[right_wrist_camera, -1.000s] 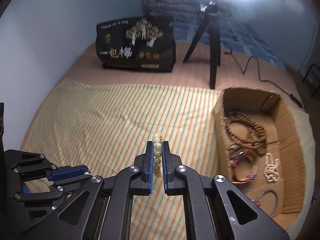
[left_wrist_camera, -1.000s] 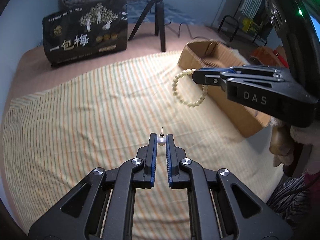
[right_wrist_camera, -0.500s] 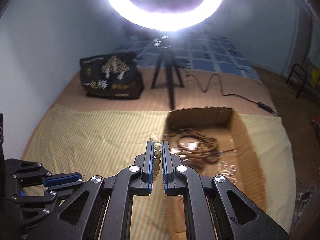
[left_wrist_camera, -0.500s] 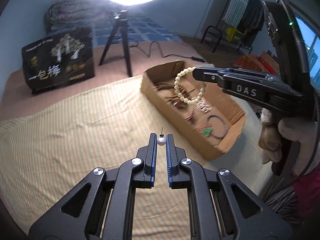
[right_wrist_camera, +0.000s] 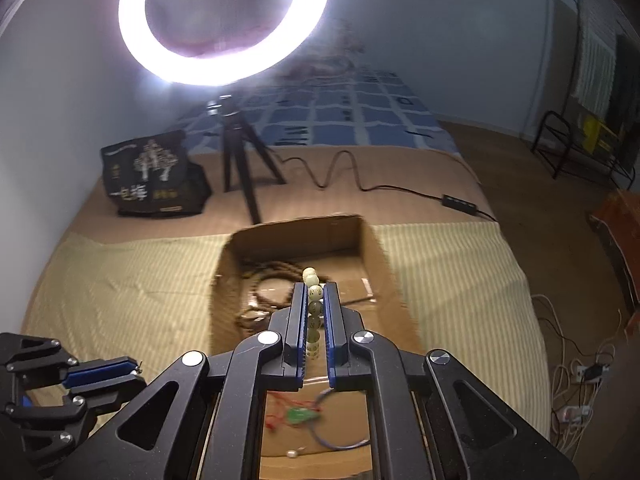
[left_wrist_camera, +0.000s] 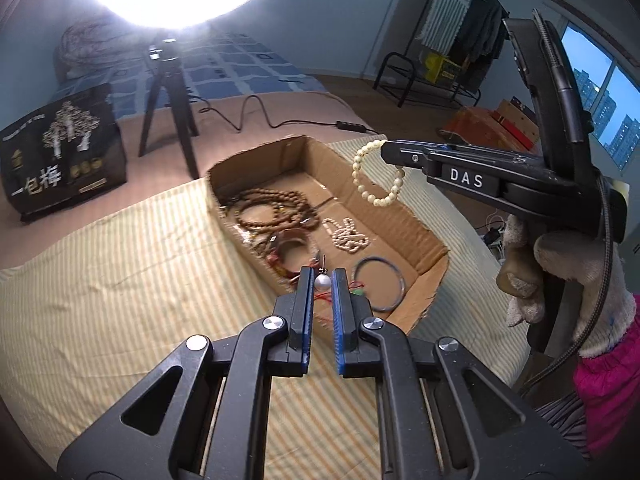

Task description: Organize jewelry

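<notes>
My left gripper (left_wrist_camera: 322, 280) is shut on a small pearl earring (left_wrist_camera: 322, 281), held just above the near wall of an open cardboard box (left_wrist_camera: 424, 220). My right gripper (right_wrist_camera: 314, 292) is shut on a cream bead bracelet (right_wrist_camera: 313, 300), which hangs over the box's far right side in the left wrist view (left_wrist_camera: 376, 176). The box holds brown bead strands (left_wrist_camera: 272, 208), a white bead piece (left_wrist_camera: 348, 236), a dark bangle (left_wrist_camera: 378, 284) and a red-corded green pendant (right_wrist_camera: 298, 416). The left gripper shows low on the left in the right wrist view (right_wrist_camera: 136, 370).
The box sits on a striped yellow cloth (left_wrist_camera: 120, 272) on a bed. A ring light on a tripod (right_wrist_camera: 240, 168) and a black printed bag (left_wrist_camera: 60, 152) stand behind. A cable (right_wrist_camera: 380, 188) runs to the right. The bed edge drops off at right.
Both grippers have swung right, from over the striped cloth to over the cardboard box, each still shut on its piece. The box now fills the middle of both views.
</notes>
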Available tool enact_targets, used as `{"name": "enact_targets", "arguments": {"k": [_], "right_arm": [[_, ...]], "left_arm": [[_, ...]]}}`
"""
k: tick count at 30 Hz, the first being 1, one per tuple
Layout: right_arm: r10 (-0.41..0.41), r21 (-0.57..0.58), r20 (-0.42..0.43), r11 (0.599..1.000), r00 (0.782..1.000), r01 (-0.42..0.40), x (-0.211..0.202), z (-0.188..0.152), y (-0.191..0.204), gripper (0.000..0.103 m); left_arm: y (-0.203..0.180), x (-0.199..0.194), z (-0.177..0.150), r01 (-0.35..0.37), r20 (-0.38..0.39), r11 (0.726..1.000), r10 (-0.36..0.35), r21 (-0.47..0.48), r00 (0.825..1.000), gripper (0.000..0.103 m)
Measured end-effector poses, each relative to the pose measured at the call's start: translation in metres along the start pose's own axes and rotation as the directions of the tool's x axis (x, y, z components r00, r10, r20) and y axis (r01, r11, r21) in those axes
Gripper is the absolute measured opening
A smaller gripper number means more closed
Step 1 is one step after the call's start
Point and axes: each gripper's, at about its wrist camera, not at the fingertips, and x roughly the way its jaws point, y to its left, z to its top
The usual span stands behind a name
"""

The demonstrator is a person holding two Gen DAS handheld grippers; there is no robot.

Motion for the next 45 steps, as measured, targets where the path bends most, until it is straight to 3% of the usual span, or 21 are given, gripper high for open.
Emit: {"name": "enact_targets", "arguments": {"k": [14,34,35,37,38,39,41,44,45], "right_arm": [[-0.046,0.034,-0.039,0.998,0.998,0.048,0.022,0.001,-0.035,0.006],[-0.056,0.033,-0.084,0.998,0.995,0.059,0.039,0.0,-0.032,0.007],[-0.059,0.033,-0.088,0.997,0.994,0.062,0.04,0.0,-0.032,0.008],[-0.058,0.037,-0.089,0.997,0.994,0.061,0.039,0.0,-0.032,0.017],[-0.055,0.041,-0.087,0.997,0.995,0.058,0.039,0.0,-0.032,0.028],[-0.052,0.044,-0.082,0.997,0.995,0.056,0.038,0.0,-0.032,0.04],[-0.049,0.047,-0.073,0.997,0.996,0.053,0.036,0.0,-0.032,0.049],[-0.045,0.05,-0.075,0.998,0.996,0.049,0.036,0.0,-0.031,0.053],[-0.044,0.051,-0.078,0.998,0.996,0.048,0.037,-0.001,-0.031,0.061]], "left_arm": [[-0.019,0.03,0.004,0.017,-0.026,1.0,-0.017,0.004,1.0,0.007],[-0.031,0.039,0.008,-0.006,-0.029,1.0,0.006,0.029,1.0,0.007],[-0.03,0.039,0.009,-0.011,-0.031,1.0,0.011,0.027,0.999,0.01],[-0.028,0.039,0.009,-0.019,-0.028,1.0,0.019,0.022,0.999,0.027],[-0.027,0.038,0.009,-0.021,-0.023,1.0,0.021,0.018,1.0,0.036],[-0.026,0.038,0.009,-0.022,-0.018,1.0,0.022,0.014,1.0,0.038],[-0.025,0.037,0.01,-0.026,-0.016,1.0,0.026,0.013,1.0,0.038],[-0.024,0.036,0.01,-0.036,-0.012,0.999,0.036,0.015,0.999,0.046],[-0.024,0.036,0.01,-0.037,-0.011,0.999,0.037,0.014,0.999,0.046]]}}
